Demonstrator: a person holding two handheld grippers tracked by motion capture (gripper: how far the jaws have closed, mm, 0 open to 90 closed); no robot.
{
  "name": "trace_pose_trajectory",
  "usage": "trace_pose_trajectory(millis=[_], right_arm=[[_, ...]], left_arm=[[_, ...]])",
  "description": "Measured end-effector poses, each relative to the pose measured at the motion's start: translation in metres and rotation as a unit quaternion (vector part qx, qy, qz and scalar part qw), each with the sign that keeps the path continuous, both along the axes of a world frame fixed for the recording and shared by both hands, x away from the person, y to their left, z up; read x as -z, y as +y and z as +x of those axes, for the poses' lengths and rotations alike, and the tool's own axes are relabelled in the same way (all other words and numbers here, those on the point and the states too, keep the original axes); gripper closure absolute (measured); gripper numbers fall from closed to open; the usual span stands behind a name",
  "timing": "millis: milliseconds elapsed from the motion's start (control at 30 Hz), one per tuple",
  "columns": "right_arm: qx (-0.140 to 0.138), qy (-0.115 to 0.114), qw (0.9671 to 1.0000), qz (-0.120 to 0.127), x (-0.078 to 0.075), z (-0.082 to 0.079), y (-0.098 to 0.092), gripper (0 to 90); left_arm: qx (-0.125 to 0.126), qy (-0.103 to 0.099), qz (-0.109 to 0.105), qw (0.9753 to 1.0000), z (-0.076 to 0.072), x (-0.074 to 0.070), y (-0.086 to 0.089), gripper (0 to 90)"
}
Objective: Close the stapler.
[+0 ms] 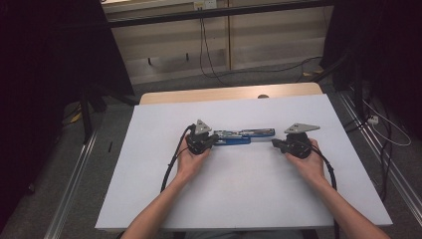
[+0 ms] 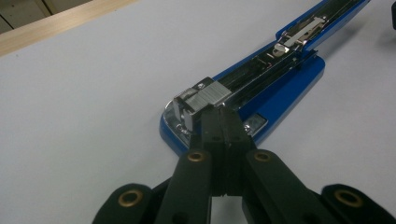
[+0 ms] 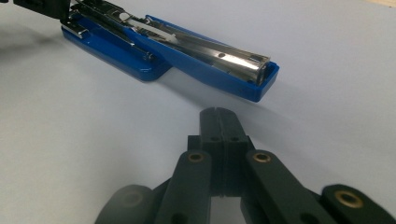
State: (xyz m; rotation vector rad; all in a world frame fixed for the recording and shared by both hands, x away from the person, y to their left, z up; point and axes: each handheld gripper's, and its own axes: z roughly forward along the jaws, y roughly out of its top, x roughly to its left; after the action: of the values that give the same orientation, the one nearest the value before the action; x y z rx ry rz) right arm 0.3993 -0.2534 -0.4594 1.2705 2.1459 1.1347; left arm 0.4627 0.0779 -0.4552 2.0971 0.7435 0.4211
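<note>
The blue stapler (image 1: 244,135) lies swung fully open near the middle of the white table (image 1: 239,199), its two halves stretched in one line from 9 o'clock to 3 o'clock in the high view. In the left gripper view the metal staple channel (image 2: 261,77) lies face up along the blue base (image 2: 289,93), with the silver front block (image 2: 203,95) of the channel at the near end; whether any staples sit in the channel cannot be made out. No brand or writing can be read on the stapler.

The left gripper (image 2: 219,114) sits at the stapler's 9 o'clock end, its jaws pressed together with nothing between them, their tips right at the silver block. In the high view the left gripper (image 1: 211,142) is held in the person's left hand (image 1: 191,159).

The right gripper (image 3: 219,114) has its jaws together as well, empty, resting just short of the stapler's open blue arm (image 3: 219,65), not touching it. In the high view the right gripper (image 1: 276,144) is at the stapler's 3 o'clock end, held by the right hand (image 1: 308,162).

Beyond the table at 12 o'clock a wooden edge (image 1: 229,93) shows, with cables (image 1: 206,55) hanging behind.
</note>
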Motion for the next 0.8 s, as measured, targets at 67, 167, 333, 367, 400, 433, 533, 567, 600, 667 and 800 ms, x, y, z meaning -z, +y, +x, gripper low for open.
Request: trace_pose_trajectory(millis=[67,167,333,367,400,433,533,567,600,667,800], right_arm=[[0.003,0.000,1.0000,-0.003,0.000,0.001,0.000,90.0],[0.008,-0.001,0.9999,-0.008,-0.002,0.003,0.001,90.0],[0.019,0.010,0.9996,-0.018,-0.001,0.008,0.000,90.0],[0.018,0.014,0.9995,-0.020,0.000,0.009,0.000,90.0],[0.018,0.016,0.9995,-0.023,0.001,0.010,0.000,90.0],[0.019,0.019,0.9994,-0.024,0.001,0.010,0.001,90.0],[0.022,0.023,0.9991,-0.026,0.001,0.013,0.001,90.0],[0.023,0.023,0.9991,-0.028,0.001,0.014,0.001,90.0],[0.021,0.025,0.9990,-0.030,0.000,0.014,0.002,90.0],[0.017,0.027,0.9987,-0.038,0.001,0.014,0.003,90.0],[0.021,0.036,0.9981,-0.045,0.002,0.016,0.003,90.0]], left_arm=[[0.001,0.002,0.001,1.0000,0.000,0.000,0.000,90.0],[0.008,-0.009,0.005,0.9999,0.000,0.001,0.000,90.0],[0.008,-0.002,-0.004,1.0000,0.001,0.001,0.001,90.0],[0.008,0.001,-0.005,1.0000,0.001,0.001,0.000,90.0],[0.008,-0.001,-0.004,1.0000,0.001,0.001,0.001,90.0],[0.007,-0.005,-0.001,1.0000,0.001,0.001,0.001,90.0],[0.007,0.001,-0.008,0.9999,0.001,0.002,0.000,90.0],[0.007,-0.001,-0.004,1.0000,0.001,0.001,0.001,90.0],[0.006,-0.001,-0.005,1.0000,0.001,0.001,0.000,90.0],[0.006,-0.001,-0.004,1.0000,0.001,0.001,0.000,90.0],[0.006,0.001,-0.008,0.9999,0.001,0.002,0.001,90.0]])
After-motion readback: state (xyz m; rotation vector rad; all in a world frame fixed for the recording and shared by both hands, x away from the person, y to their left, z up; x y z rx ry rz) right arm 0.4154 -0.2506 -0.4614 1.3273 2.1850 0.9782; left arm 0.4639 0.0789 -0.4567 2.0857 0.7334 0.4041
